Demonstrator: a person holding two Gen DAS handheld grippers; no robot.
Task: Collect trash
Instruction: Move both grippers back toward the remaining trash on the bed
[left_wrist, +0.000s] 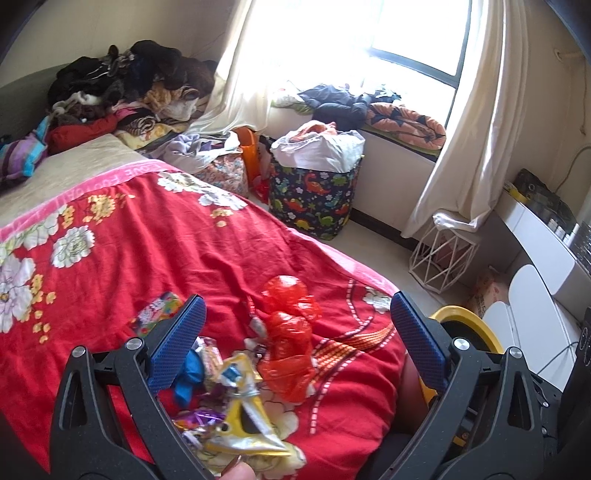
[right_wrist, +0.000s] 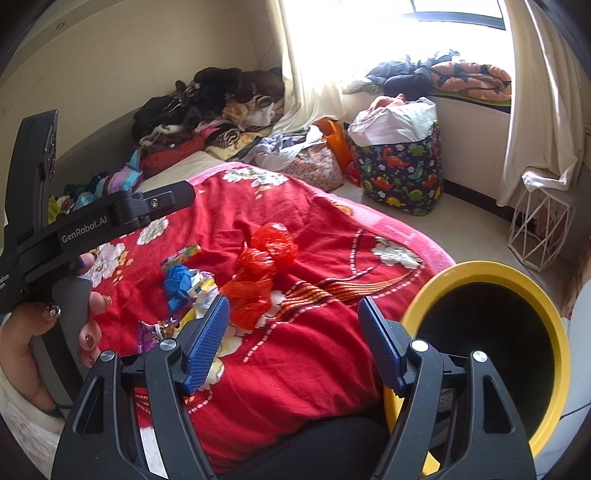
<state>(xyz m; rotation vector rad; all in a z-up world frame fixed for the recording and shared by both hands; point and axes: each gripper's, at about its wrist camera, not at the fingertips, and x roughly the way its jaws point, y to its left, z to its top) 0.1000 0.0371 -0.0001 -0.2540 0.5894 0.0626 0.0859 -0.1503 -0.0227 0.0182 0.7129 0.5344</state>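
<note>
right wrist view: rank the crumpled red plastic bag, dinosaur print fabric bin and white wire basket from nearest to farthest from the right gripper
1. Crumpled red plastic bag, on the red bedspread just ahead of the right gripper.
2. Dinosaur print fabric bin, on the floor beyond the bed.
3. White wire basket, far right by the curtain; too close to the bin to call.

Cream walls (left_wrist: 92, 29) enclose a bed under a red floral blanket (left_wrist: 147, 236); a bright window (left_wrist: 369, 29) with pale curtains (left_wrist: 476, 129) floods daylight onto the pale floor (left_wrist: 373, 243)

Home bedroom, red floral bedspread (left_wrist: 166, 251), heaped clothes (left_wrist: 125, 88), curtained window (left_wrist: 369, 33), dinosaur-print laundry basket (left_wrist: 314, 199)
</note>
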